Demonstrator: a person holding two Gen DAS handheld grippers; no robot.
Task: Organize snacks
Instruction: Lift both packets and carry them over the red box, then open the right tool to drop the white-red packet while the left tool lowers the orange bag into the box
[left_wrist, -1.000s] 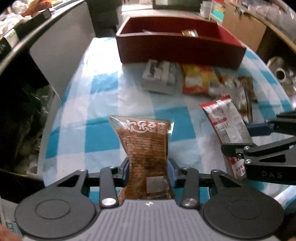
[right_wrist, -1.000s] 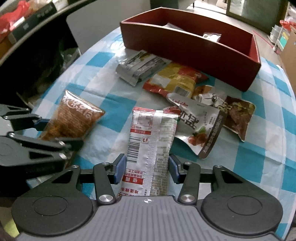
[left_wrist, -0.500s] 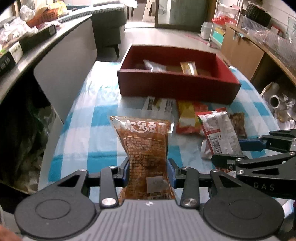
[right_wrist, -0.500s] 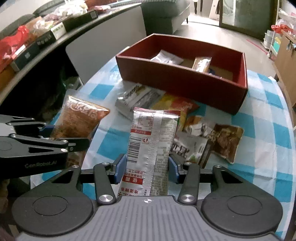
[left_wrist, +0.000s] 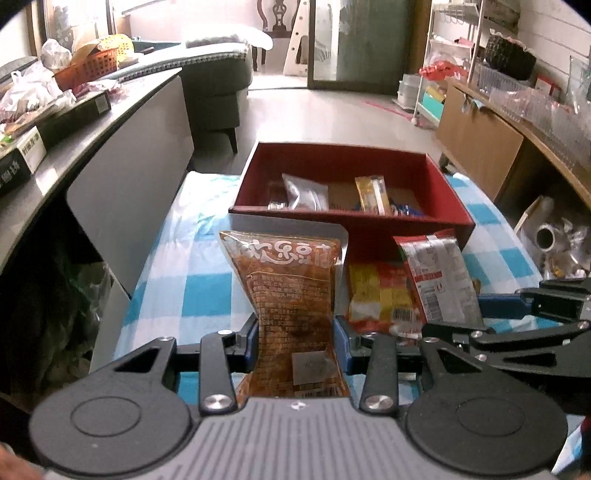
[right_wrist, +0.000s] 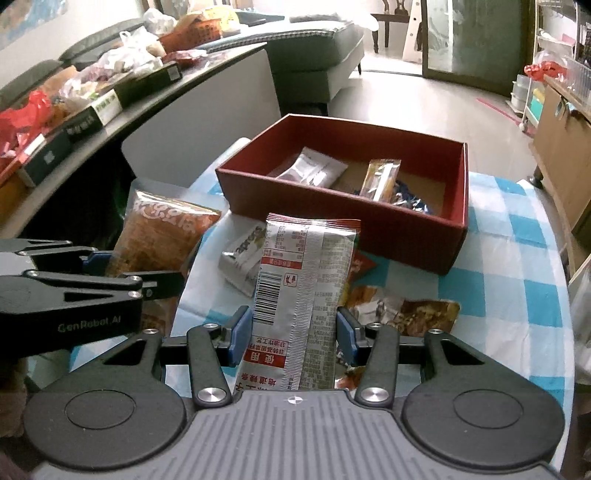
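My left gripper (left_wrist: 295, 341) is shut on a brown snack pouch (left_wrist: 288, 291) and holds it upright above the table, in front of the red box (left_wrist: 351, 221). My right gripper (right_wrist: 293, 334) is shut on a red-and-silver snack packet (right_wrist: 306, 288), also raised. The red box (right_wrist: 343, 206) holds a silver packet (right_wrist: 314, 170), an orange bar (right_wrist: 380, 177) and a blue item. Each gripper shows in the other's view: the right one (left_wrist: 517, 321) beside the left, the left one (right_wrist: 96, 277) with its pouch (right_wrist: 162, 236).
Loose snacks lie on the blue checked tablecloth (right_wrist: 517, 288): a yellow-red packet (left_wrist: 376, 291), a white packet (right_wrist: 243, 254) and a brown packet (right_wrist: 406, 310). A grey counter (left_wrist: 92, 122) with boxes stands at the left. A wooden cabinet (left_wrist: 480, 136) stands at the right.
Both grippers have risen and tilted up with their packets. The red box's inside and the room beyond now show; the loose snacks sit lower and partly hidden.
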